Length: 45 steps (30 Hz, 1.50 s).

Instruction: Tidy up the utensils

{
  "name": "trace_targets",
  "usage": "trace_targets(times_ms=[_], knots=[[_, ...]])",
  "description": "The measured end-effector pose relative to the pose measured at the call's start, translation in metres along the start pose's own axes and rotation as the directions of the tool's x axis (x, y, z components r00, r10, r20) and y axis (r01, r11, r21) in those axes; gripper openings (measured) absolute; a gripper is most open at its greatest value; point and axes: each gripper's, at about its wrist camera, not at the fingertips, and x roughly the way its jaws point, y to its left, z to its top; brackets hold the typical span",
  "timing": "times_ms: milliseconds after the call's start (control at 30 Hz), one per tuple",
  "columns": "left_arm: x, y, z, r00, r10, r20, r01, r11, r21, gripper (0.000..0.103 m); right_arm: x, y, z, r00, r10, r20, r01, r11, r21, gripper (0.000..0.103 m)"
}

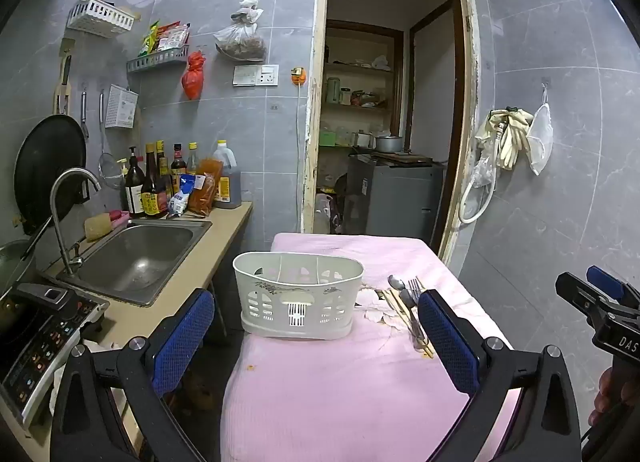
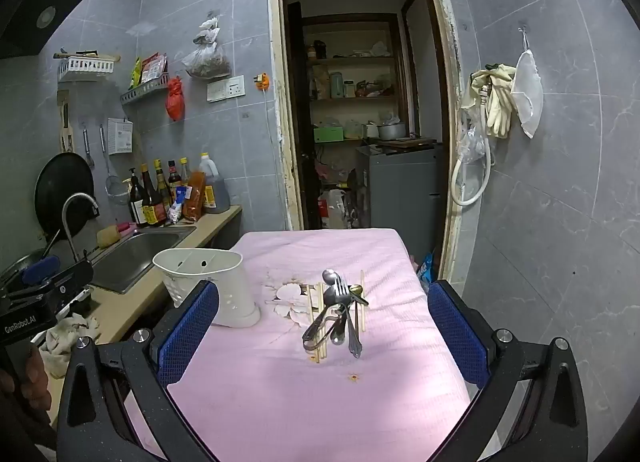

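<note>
At the bottom of the left wrist view the left gripper [image 1: 316, 336] stands spread wide with nothing between its blue pads. The right gripper [image 2: 324, 336] fills the bottom of its own view the same way, wide open and empty. Past them lies the worktop [image 2: 320, 402] under a pink cloth. In the middle of the right view a heap of utensils [image 2: 338, 314] rests on it: spoons, a fork and chopsticks crossed over one another. To the left of the heap, apart from it, stands a white holder [image 1: 298, 296], upright. Further left is the sink [image 1: 136, 254], with bottles [image 1: 152, 185] behind it against the grey tiled wall.
</note>
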Motion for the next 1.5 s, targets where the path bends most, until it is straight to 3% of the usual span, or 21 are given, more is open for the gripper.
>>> trace_targets(times_ms=[1500], knots=[[-0.0067,-0.0007,-0.0019,1.0,-0.008,0.01,0.007,1.0,0.006,0.103,-0.0053,-0.0021,-0.0011,1.0,-0.001,0.004,0.001,1.0,0.001,0.102]])
